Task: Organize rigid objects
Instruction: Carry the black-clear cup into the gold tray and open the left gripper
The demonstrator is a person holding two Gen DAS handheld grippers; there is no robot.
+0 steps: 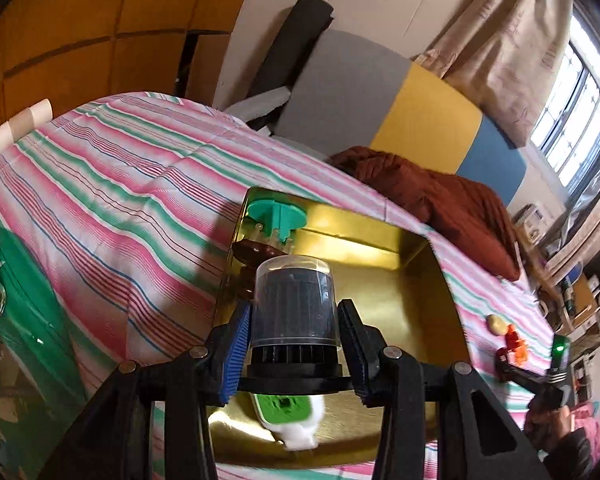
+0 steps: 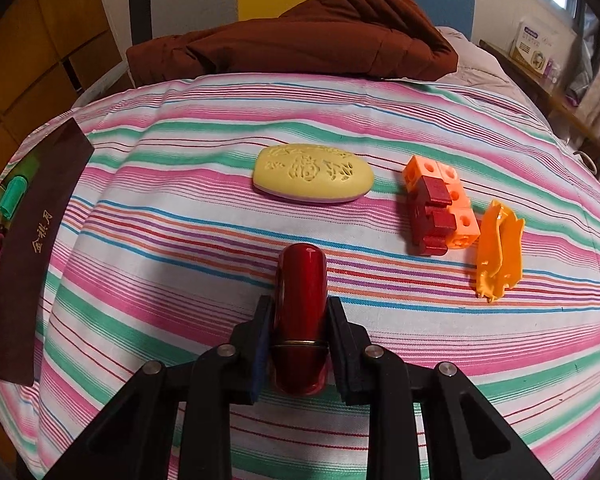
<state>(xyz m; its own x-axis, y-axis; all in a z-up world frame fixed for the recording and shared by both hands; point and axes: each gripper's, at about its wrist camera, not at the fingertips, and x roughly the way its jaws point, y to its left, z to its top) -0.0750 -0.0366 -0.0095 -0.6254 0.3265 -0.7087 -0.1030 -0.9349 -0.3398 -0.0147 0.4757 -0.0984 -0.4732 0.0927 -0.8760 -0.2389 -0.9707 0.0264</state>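
Observation:
My left gripper is shut on a black cylinder with a clear plastic cap, held above a gold tin box. Inside the box lie a teal plastic piece, a dark brown object and a green-and-white item. My right gripper is shut on a dark red lipstick-shaped tube just over the striped sheet. Beyond it lie a yellow soap bar, a cluster of orange and red cubes and an orange plastic toy.
A brown jacket lies at the far side of the bed. The dark box wall with gold lettering stands at the left edge of the right wrist view. A green bag sits left of the tin. The right-hand gripper's handle shows far right.

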